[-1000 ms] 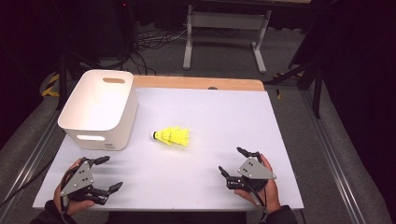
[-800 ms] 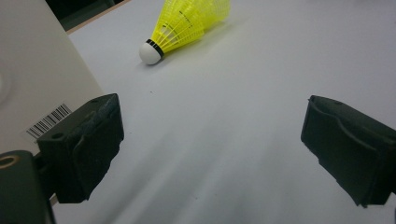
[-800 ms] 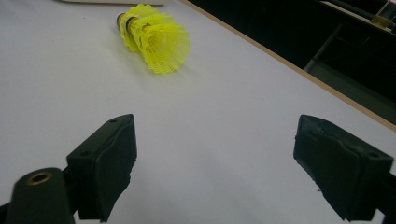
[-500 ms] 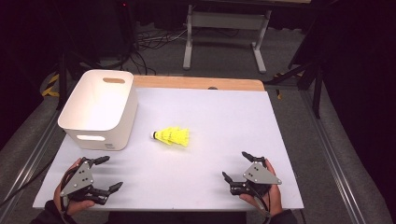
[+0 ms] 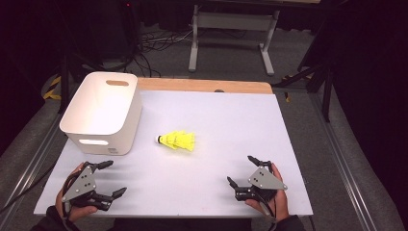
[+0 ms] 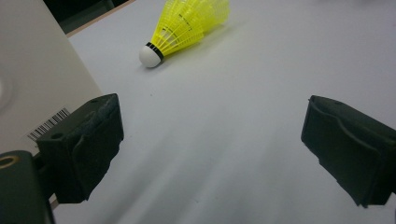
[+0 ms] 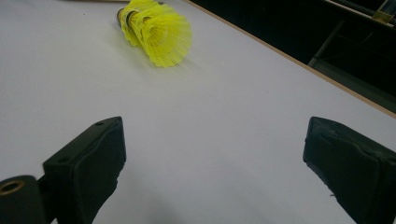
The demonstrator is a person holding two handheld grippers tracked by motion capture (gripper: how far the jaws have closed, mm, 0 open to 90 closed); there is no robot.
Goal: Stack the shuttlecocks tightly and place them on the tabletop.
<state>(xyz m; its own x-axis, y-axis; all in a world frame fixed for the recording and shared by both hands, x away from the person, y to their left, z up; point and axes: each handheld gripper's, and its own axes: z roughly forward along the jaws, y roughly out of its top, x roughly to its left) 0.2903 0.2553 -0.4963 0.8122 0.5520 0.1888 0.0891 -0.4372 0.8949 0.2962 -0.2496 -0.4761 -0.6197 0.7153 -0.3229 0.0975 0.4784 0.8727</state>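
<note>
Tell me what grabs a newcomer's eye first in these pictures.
The bright yellow plastic shuttlecocks, nested together, lie on their side mid-table on the white tabletop. Just left of them stands a white plastic bin. Near the front edge, the left gripper and right gripper wait open, holding nothing.

The right gripper (image 5: 240,170) has drawn back toward the table's (image 5: 231,125) near edge, its jaws opening wider, empty.

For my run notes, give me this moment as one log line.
left gripper: open, empty | right gripper: just opened, empty | shuttlecocks: on table, untouched | bin: upright
</note>
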